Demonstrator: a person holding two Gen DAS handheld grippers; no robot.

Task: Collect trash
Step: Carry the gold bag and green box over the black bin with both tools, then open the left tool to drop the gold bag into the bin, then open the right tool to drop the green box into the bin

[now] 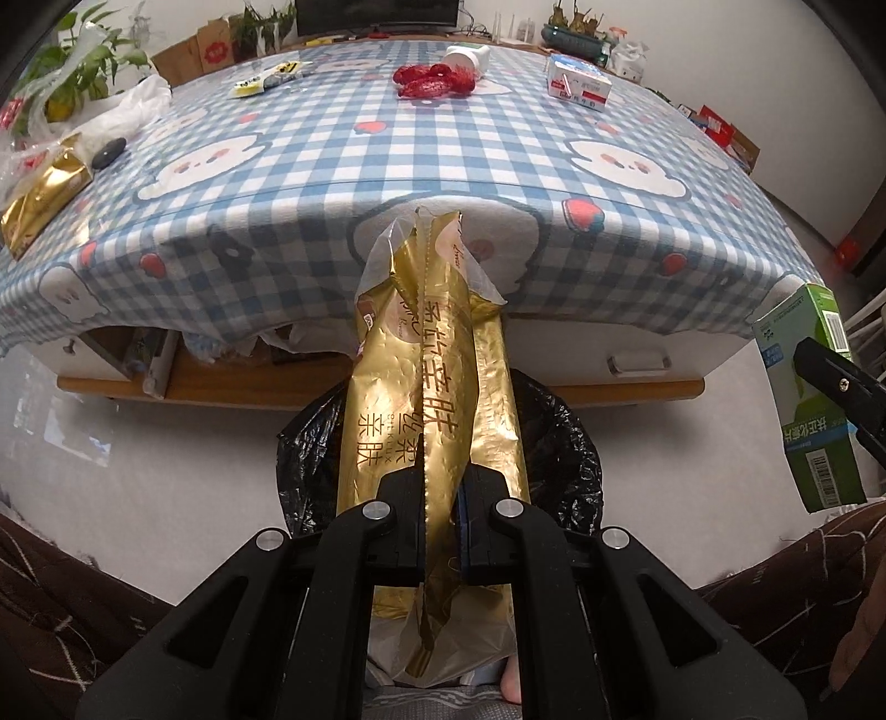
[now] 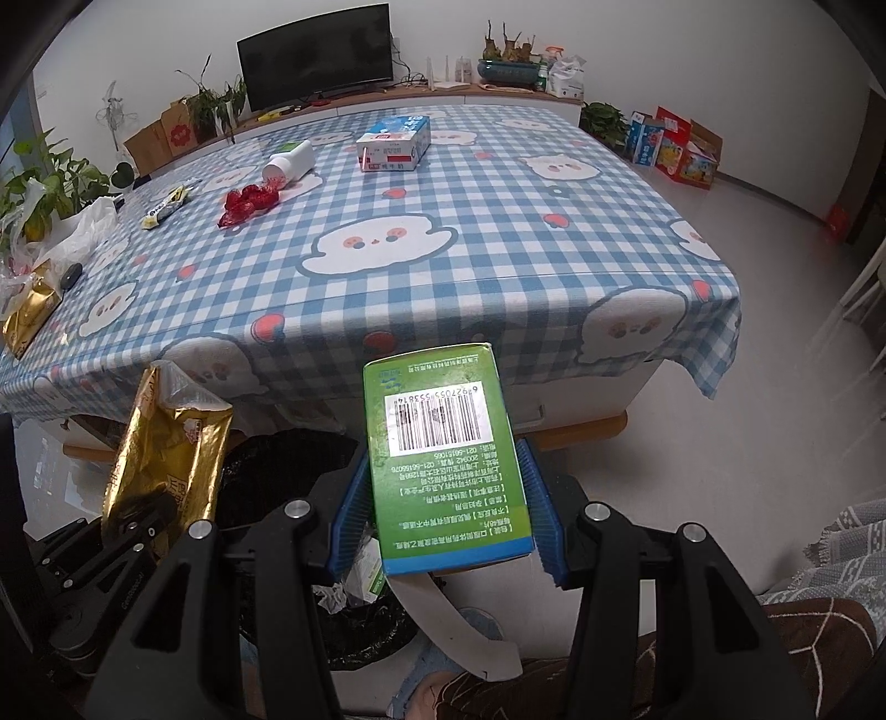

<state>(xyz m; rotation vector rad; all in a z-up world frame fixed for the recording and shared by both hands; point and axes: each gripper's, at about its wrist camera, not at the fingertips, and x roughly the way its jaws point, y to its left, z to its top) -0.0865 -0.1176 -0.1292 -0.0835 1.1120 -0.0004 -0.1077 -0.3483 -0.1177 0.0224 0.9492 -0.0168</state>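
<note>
- Left claw (image 1: 440,518) tilts steeply down, jaws clamped together on a gold wrapper (image 1: 437,399). The wrapper runs lengthwise out past the fingertips, crumpled clear plastic at both ends.
- Right claw (image 2: 443,515) also angled down, blue pads pressed on either side of a green carton (image 2: 437,443). Barcode face up, blue band at the near end. Jaws part way apart, held there by the carton's width.
- Both claws sit side by side: the carton shows at the right edge of the left wrist view, the gold wrapper at lower left in the right wrist view.
- Directly under both claws: a bin lined with a black bag (image 1: 570,454), mouth open. Crumpled paper and scraps (image 2: 360,576) lie inside. Wrapper and carton both hang above the opening, not in it.
- Dark patterned trouser legs (image 1: 66,609) frame the bottom corners; part of a hand (image 1: 861,637) at lower right.
- Beyond the bin: table (image 1: 454,160) under a blue-checked cloth with white cartoon faces, its edge draping toward the claws.
- On the table, well apart: a second gold packet (image 1: 41,202) at the left edge beside clear plastic bags (image 1: 127,108), a yellow snack wrapper (image 2: 166,207), red foil wrappers (image 2: 246,202), a white bottle on its side (image 2: 290,160), a milk carton (image 2: 396,141).
- Far wall: dark monitor (image 2: 315,52), potted plants, boxes on the floor.
</note>
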